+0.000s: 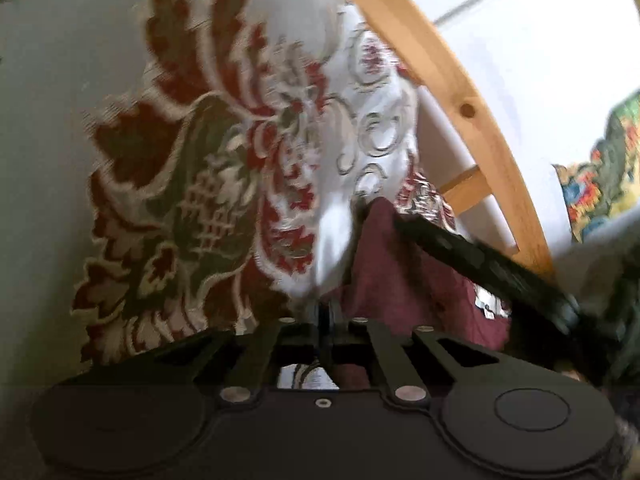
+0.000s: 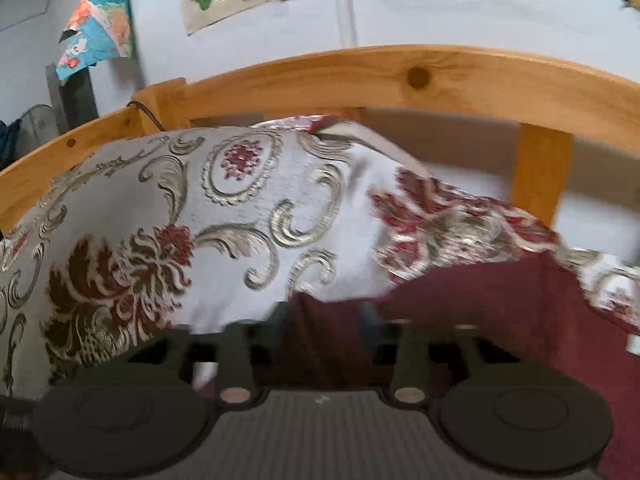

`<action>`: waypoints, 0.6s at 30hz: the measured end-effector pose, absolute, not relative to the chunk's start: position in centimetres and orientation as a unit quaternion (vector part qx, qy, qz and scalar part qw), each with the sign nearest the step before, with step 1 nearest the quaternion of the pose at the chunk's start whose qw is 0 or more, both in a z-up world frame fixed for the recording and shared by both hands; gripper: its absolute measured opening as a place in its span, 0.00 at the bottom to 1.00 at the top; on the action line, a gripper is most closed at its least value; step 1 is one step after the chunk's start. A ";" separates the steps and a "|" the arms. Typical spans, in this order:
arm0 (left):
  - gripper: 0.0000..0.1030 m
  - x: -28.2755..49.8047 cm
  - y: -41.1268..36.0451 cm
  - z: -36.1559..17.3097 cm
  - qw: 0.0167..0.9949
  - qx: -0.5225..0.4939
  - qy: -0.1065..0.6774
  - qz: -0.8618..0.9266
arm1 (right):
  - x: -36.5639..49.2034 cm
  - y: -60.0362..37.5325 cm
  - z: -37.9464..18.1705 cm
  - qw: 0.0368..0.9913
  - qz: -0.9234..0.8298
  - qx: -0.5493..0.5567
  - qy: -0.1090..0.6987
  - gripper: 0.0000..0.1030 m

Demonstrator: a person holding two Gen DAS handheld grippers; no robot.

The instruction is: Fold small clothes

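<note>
Two grippers on one piece here, so you've got options. The maroon garment [image 2: 500, 312] is lying on the patterned bedspread [image 2: 240, 208] close to the wooden bed rail [image 2: 400, 68], bunched up right in front of both cameras. Your left gripper [image 1: 325, 312] has its jaws pressed together, and it looks like a thin edge of the maroon fabric is pinched in there, though the blur makes that hard to swear by. Your right gripper [image 2: 326, 316] is standing about half open with cloth sitting between the fingers [image 2: 280, 320], pads not pressing on it, so it isn't holding anything. The garment looks like soft, light knit stuff: it'll drape and flop, won't hold a crease by itself, and should slide easily over that textured spread. I'd go for a hem or corner rather than the middle, and take just one layer, otherwise you'll drag the whole bundle along. There's a little white tag [image 1: 486, 308] showing in the left view, handy for finding the edge.
</note>
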State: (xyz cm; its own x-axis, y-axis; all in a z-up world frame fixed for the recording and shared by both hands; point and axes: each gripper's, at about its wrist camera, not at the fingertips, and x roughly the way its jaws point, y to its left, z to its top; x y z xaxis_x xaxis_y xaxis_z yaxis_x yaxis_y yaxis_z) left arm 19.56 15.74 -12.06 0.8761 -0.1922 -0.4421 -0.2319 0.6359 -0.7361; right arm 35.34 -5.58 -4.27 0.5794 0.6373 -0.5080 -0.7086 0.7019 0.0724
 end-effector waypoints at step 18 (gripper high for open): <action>0.92 18.6 9.7 -9.4 0.918 -0.287 0.274 0.014 | 17.8 -23.6 -9.7 0.933 0.136 -0.060 0.329 0.99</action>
